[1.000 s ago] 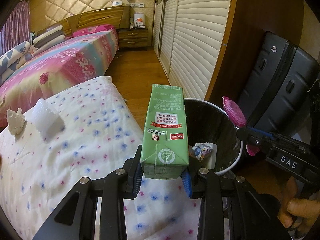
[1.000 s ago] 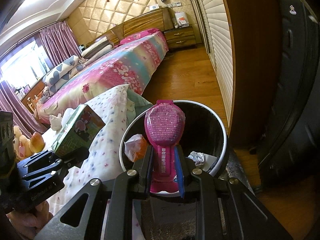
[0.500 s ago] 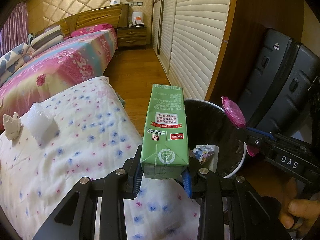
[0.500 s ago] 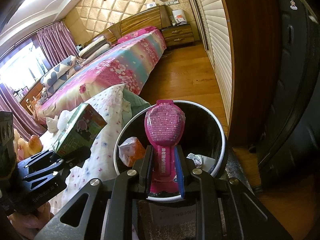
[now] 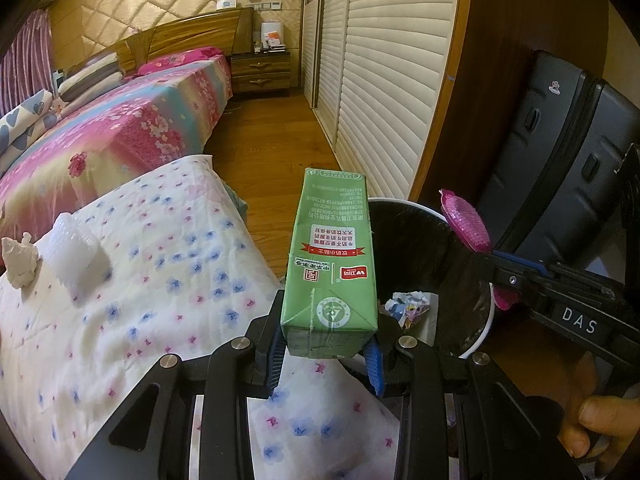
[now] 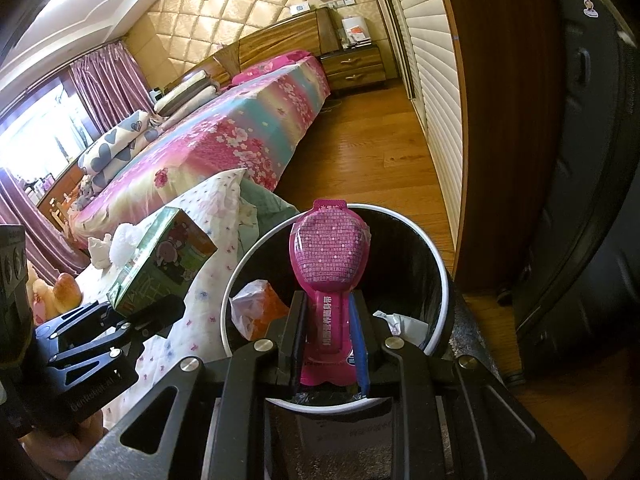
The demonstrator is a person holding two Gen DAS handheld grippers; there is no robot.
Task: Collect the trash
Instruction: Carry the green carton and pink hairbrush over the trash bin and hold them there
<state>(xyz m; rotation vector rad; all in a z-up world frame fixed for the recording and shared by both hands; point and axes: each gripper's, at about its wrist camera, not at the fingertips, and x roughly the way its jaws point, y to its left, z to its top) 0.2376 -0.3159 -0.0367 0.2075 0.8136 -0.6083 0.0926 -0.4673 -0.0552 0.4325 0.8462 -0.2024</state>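
My left gripper (image 5: pixel 326 354) is shut on a green drink carton (image 5: pixel 334 256), held over the flowered quilt just left of the bin; the carton also shows in the right wrist view (image 6: pixel 168 258). My right gripper (image 6: pixel 328 344) is shut on a pink snack packet (image 6: pixel 330 276), held over the round black-lined trash bin (image 6: pixel 438 258). In the left wrist view the packet (image 5: pixel 466 222) sits above the bin's right rim (image 5: pixel 486 320). Crumpled paper (image 5: pixel 408 304) and an orange-white bag (image 6: pixel 256 308) lie inside the bin.
A white foam block (image 5: pixel 76 250) and a crumpled tissue (image 5: pixel 18 262) lie on the quilt (image 5: pixel 160 300). A black suitcase (image 5: pixel 560 160) stands right of the bin beside the louvred wardrobe (image 5: pixel 384 80). A pink bed (image 5: pixel 120 132) lies behind.
Both grippers have edged slightly closer to the bin with their loads. The quilt items have shifted a little in view. Grips are unchanged.
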